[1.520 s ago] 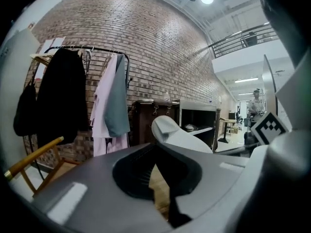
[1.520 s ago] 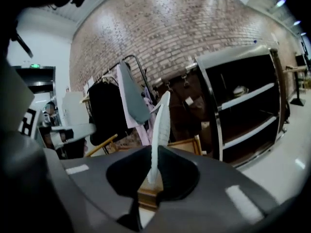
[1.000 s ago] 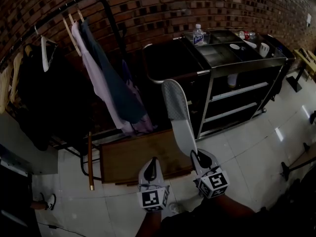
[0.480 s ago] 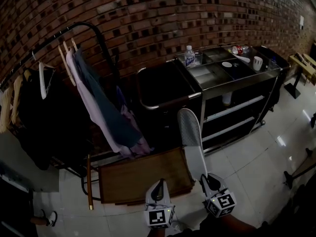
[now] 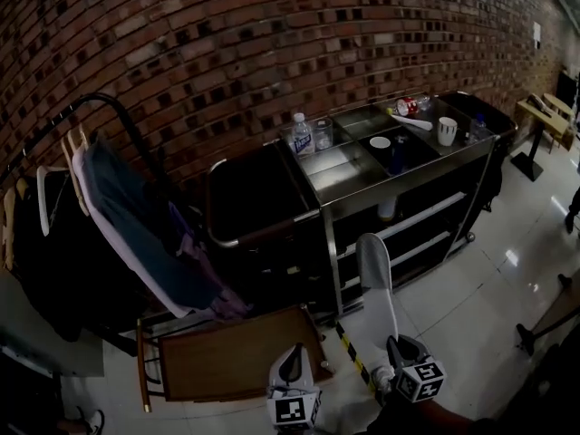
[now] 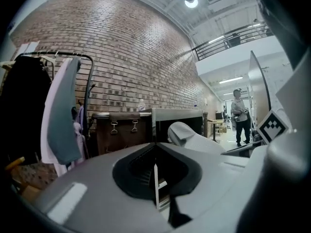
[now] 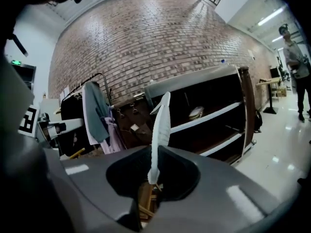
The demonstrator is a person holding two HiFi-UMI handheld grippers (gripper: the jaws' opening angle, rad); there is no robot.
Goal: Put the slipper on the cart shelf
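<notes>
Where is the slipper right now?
In the head view the slipper sits low, right of centre, held in the right gripper and pointing up at the cart.

— Where does the cart [image 5: 399,166] stand?

— Against the brick wall [image 5: 227,43], to the right. A bottle [image 5: 301,134] stands on its top near the left end and a cup [image 5: 446,130] toward the right end. Its shelves run below.

— And left of it?

— A clothes rack [image 5: 109,107] with hanging garments [image 5: 136,234], also along the wall. A wooden board [image 5: 236,356] lies low before the rack.

— The slipper [image 5: 376,284]?

— Clamped in the right tongs [image 5: 393,347], it reaches up before the cart's shelves, short of them. The left tongs [image 5: 292,356] sit just to the left, over the board's near right corner.
</notes>
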